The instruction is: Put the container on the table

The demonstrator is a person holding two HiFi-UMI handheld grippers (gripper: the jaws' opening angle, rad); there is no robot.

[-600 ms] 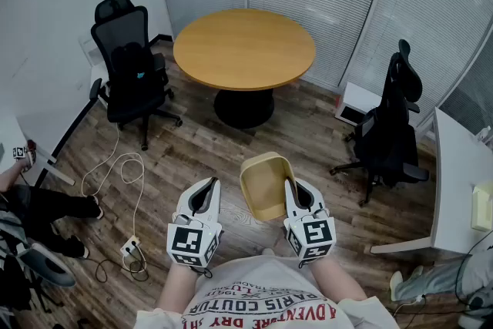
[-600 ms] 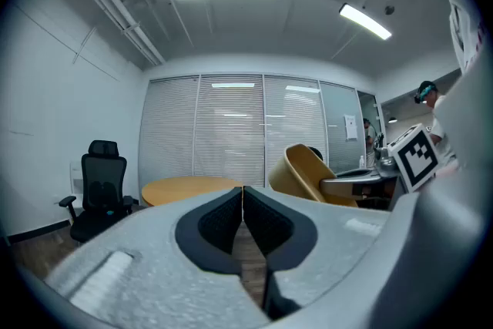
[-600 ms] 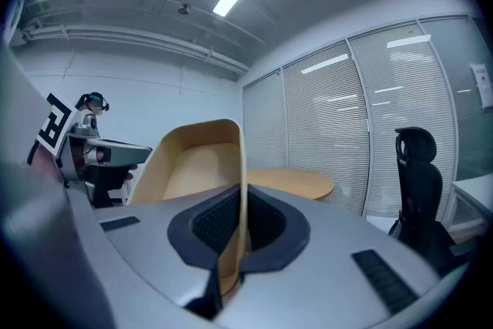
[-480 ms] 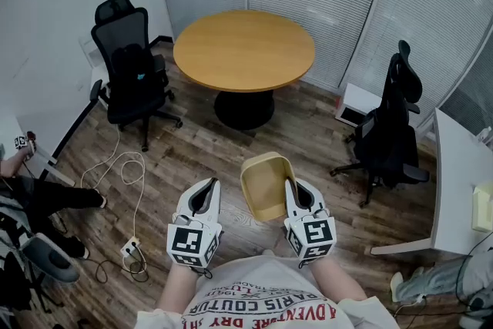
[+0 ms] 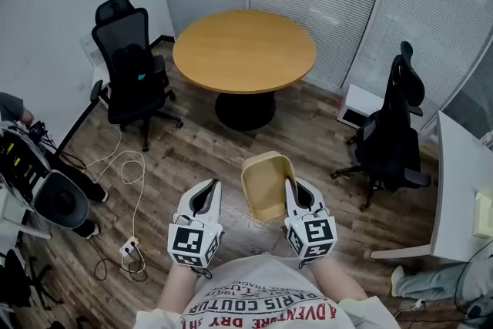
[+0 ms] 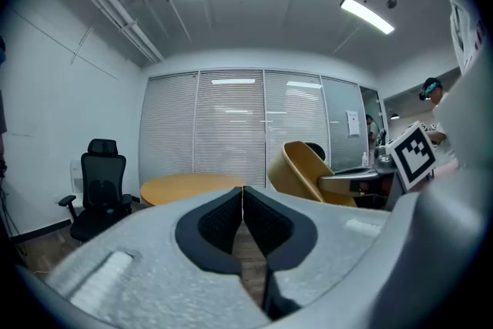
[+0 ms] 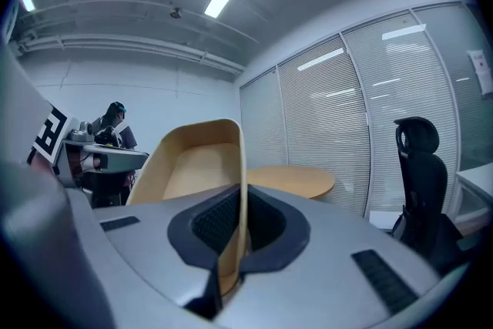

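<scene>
You've got the yellow container (image 5: pixel 266 185) pinched by one side wall in your right hand-held gripper (image 5: pixel 291 186), jaws clamped on that thin wall. The tub hangs in the air over the wooden floor, well short of the round desk (image 5: pixel 244 50). Your left hand-held gripper (image 5: pixel 209 186) carries nothing, its pads pressed together. This looks like the carry step, with the set-down not yet done. Next, by my read, you bring it forward over the desk edge, level it base-down on the bare top, then release. The count: one container, one round desk, two hand-held grippers, and two black office chairs, one left (image 5: pixel 131 65) and one right (image 5: pixel 393 127).
</scene>
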